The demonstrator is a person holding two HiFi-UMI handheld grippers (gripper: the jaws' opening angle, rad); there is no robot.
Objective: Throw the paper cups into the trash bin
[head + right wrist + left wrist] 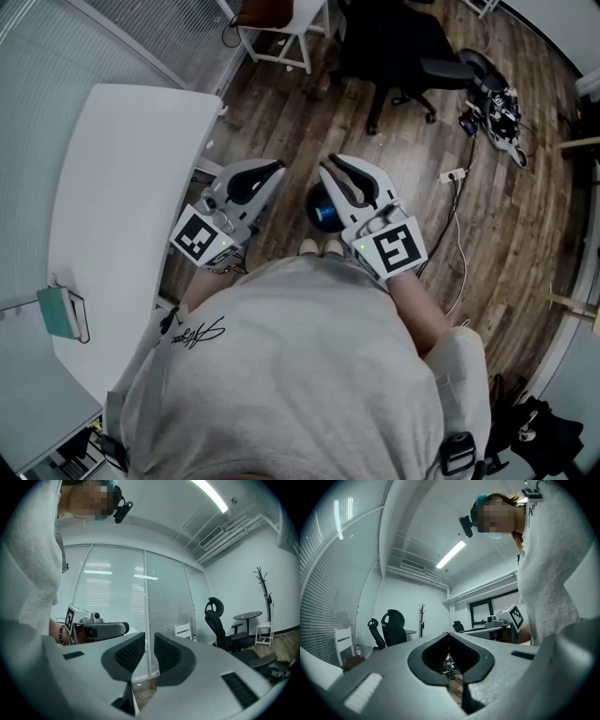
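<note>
No paper cup shows in any view. In the head view a dark trash bin (325,212) with a blue liner stands on the wood floor just ahead of the person's feet, partly hidden by the right gripper. Both grippers are held level side by side above it. The left gripper (275,170) has its jaws meeting at the tips with nothing in them; its own view (448,637) shows the same. The right gripper (329,165) hangs just right of it. In the right gripper view its pads (132,652) stand a narrow gap apart, empty, with the left gripper (96,629) beside it.
A white table (122,216) runs along the left, with a teal object (61,312) near its near end. A black office chair (394,56) and a white stool (281,33) stand farther back. Cables and a power strip (454,175) lie on the floor at right.
</note>
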